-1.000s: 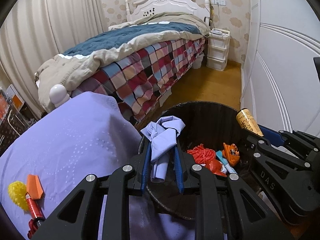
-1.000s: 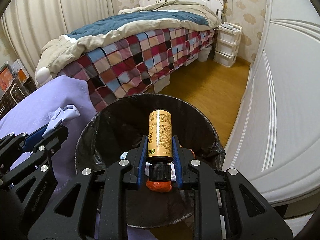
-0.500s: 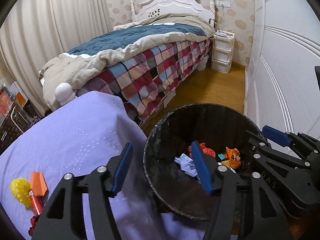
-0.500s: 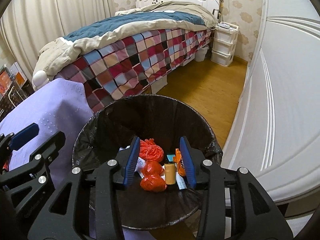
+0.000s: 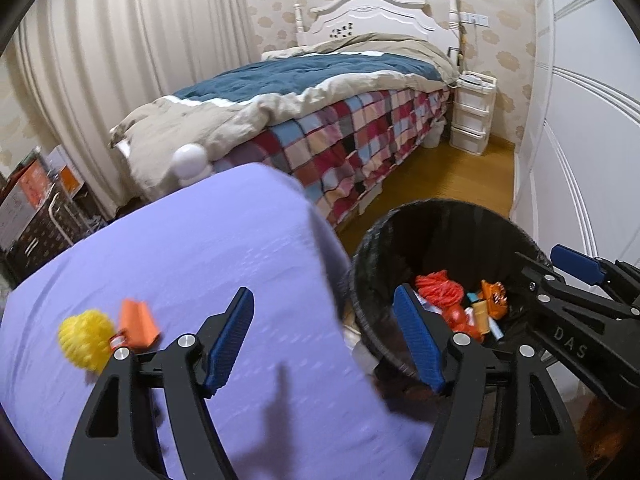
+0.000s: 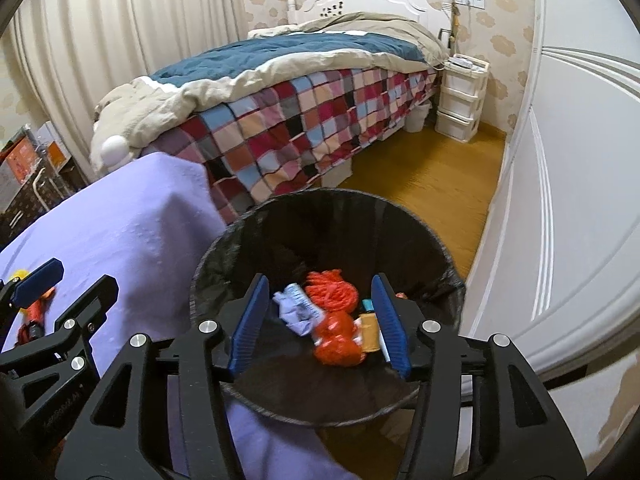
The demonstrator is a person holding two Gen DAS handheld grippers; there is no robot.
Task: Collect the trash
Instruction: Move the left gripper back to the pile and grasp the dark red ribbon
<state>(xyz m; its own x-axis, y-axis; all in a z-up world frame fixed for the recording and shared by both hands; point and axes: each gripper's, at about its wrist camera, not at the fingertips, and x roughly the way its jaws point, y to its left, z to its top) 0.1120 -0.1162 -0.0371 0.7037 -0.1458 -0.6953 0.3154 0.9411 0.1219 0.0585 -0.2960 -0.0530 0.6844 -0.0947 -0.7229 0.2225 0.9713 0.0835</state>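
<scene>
Two empty grippers, left gripper (image 5: 324, 338) and right gripper (image 6: 316, 326), jaws spread, flank the black-lined round bin (image 6: 420, 224); next likely target: spiky yellow ball (image 5: 86, 338) on lilac-covered worktop (image 5: 208, 248).

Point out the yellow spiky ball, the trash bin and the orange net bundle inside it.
yellow spiky ball (image 5: 86, 338), left wrist view, middle of the ball.
trash bin (image 6: 420, 222), right wrist view, inner far wall.
orange net bundle (image 6: 331, 290), right wrist view, middle of the bundle.

Both empty: left gripper (image 5: 324, 340) jaws spread wide, right gripper (image 6: 318, 322) jaws apart, side by side, near each other.
</scene>
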